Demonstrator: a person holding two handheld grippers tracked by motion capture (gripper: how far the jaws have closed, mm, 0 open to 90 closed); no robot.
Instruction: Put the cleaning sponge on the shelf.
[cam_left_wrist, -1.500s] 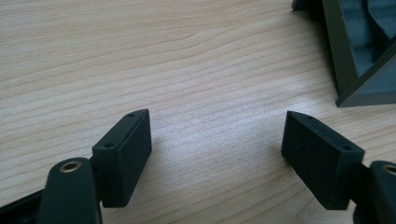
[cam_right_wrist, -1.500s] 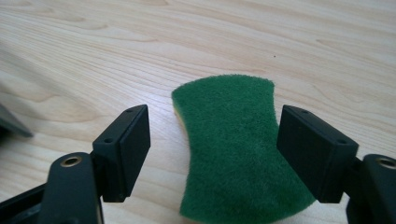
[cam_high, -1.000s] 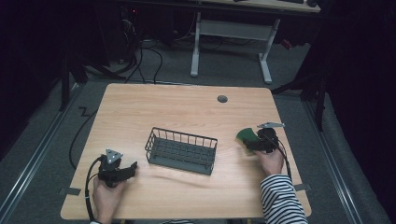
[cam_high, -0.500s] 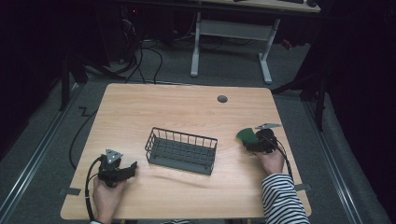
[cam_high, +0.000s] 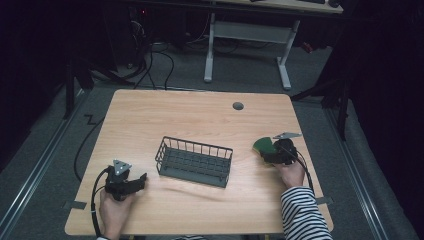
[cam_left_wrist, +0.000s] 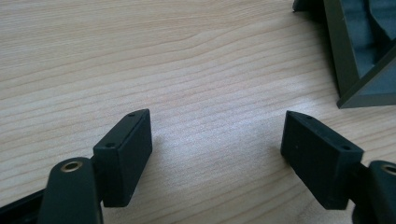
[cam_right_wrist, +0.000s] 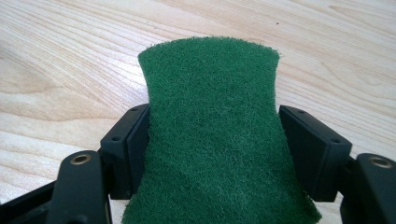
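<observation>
The right gripper (cam_right_wrist: 212, 154) pinches the green scouring pad (cam_right_wrist: 215, 140) by its edges; carry it level to the wire basket (cam_high: 194, 161); the left gripper (cam_left_wrist: 219, 154) rests wide apart, empty.

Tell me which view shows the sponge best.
The right gripper view: the green sponge fills it, pinched between the right gripper's jaws. The high view shows only a small green patch; the left gripper view shows none.
</observation>
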